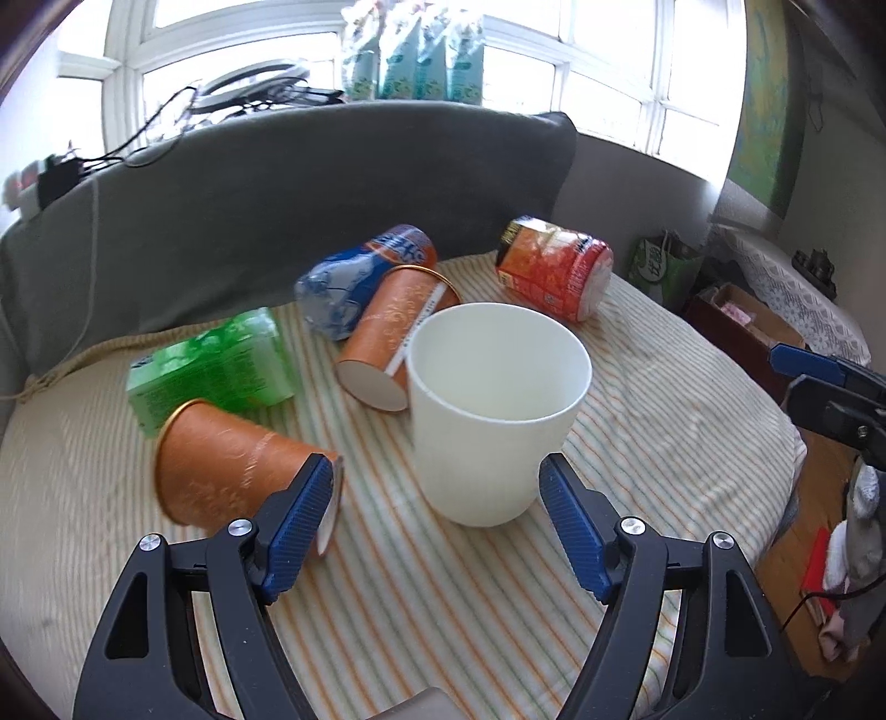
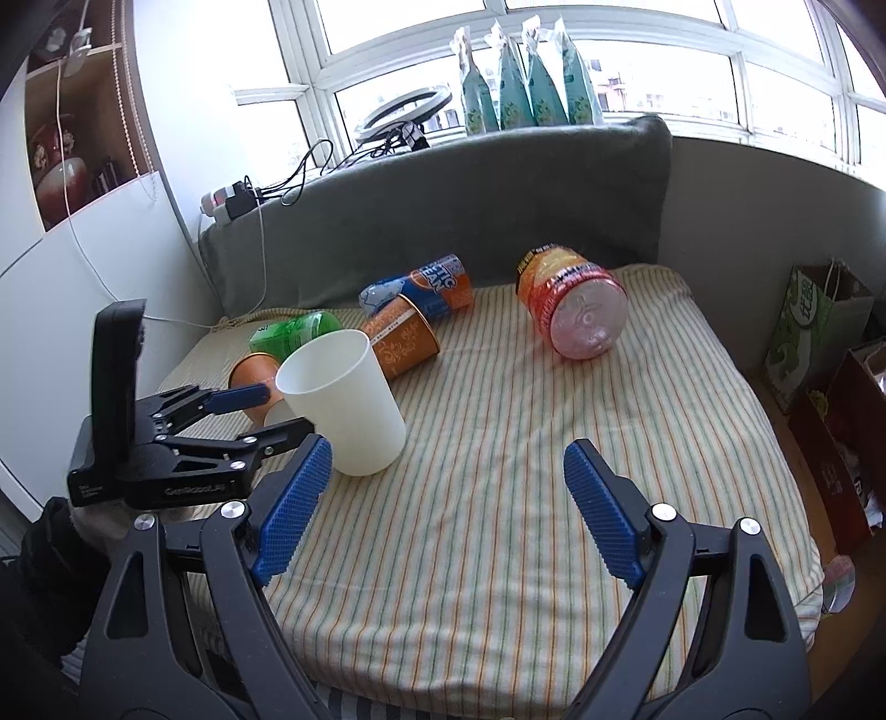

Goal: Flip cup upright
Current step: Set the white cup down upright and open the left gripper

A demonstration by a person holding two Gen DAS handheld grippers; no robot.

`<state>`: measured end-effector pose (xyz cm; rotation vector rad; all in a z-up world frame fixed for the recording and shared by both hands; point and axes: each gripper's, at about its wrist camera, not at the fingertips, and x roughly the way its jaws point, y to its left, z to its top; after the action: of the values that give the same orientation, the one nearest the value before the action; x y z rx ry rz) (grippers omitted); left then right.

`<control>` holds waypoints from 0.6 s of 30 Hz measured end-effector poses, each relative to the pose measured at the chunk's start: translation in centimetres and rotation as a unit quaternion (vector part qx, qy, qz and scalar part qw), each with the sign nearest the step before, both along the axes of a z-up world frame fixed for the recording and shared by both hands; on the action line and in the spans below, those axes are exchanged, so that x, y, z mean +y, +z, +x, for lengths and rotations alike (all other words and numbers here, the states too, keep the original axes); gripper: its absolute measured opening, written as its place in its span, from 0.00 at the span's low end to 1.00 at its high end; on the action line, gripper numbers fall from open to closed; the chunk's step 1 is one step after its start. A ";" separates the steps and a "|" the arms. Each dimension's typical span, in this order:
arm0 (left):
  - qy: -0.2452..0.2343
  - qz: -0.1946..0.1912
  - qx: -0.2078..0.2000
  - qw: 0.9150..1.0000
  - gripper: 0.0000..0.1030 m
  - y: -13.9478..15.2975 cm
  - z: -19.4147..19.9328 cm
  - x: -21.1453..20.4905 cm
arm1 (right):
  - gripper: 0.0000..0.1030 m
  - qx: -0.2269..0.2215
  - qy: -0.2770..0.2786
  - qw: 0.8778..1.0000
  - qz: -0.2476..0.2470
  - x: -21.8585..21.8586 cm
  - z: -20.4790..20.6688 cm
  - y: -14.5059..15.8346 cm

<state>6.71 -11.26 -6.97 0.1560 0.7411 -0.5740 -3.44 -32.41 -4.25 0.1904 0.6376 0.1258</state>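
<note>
Already the white cup [image 1: 495, 410] stands mouth up on the striped mattress [image 1: 637, 443], near its middle and toward the left edge as your right wrist view shows it, and it leans a little. Your left tool [image 1: 437, 493] is spread wide just short of it, one blue pad on either side of the base and neither touching. Your right tool [image 2: 448, 482] is wide too, holding nothing, over bare mattress well to the cup's right.

Judge the cup as light, thin-walled and smooth: it should dent under a hard squeeze and tip at a nudge. If you must take it again, close gently across the lower wall, where the bottom stiffens it, not at the springy rim.

Note that the bedding is soft and rumpled, so nothing stands very firmly on it. Two orange paper cups lie on their sides close by, one [image 1: 238, 459] beside your left pad, the other [image 1: 393, 338] just behind the white cup. A green pack [image 1: 210, 371], a blue and orange bottle [image 1: 360, 277] and a red and orange bottle [image 1: 554, 271] lie farther back, toward the grey headboard [image 1: 332, 188]. Beyond it a bright window [image 2: 554, 50] runs along a sill carrying pouches and cables.
</note>
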 end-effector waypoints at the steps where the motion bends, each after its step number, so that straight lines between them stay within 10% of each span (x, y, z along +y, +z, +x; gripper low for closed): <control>1: 0.006 -0.002 -0.004 1.000 0.75 0.1 -0.2 0.3 | 0.86 -0.003 0.000 1.000 -0.005 0.3 0.0 0.0; 18: 0.103 -0.043 -0.106 0.988 0.75 3.9 -5.7 4.3 | 0.95 -0.066 -0.017 0.995 -0.068 3.5 -0.2 1.1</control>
<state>1.00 -7.01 -3.09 0.0583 0.5175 -0.3848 -3.59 -28.93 -3.19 0.0609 0.5087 0.0603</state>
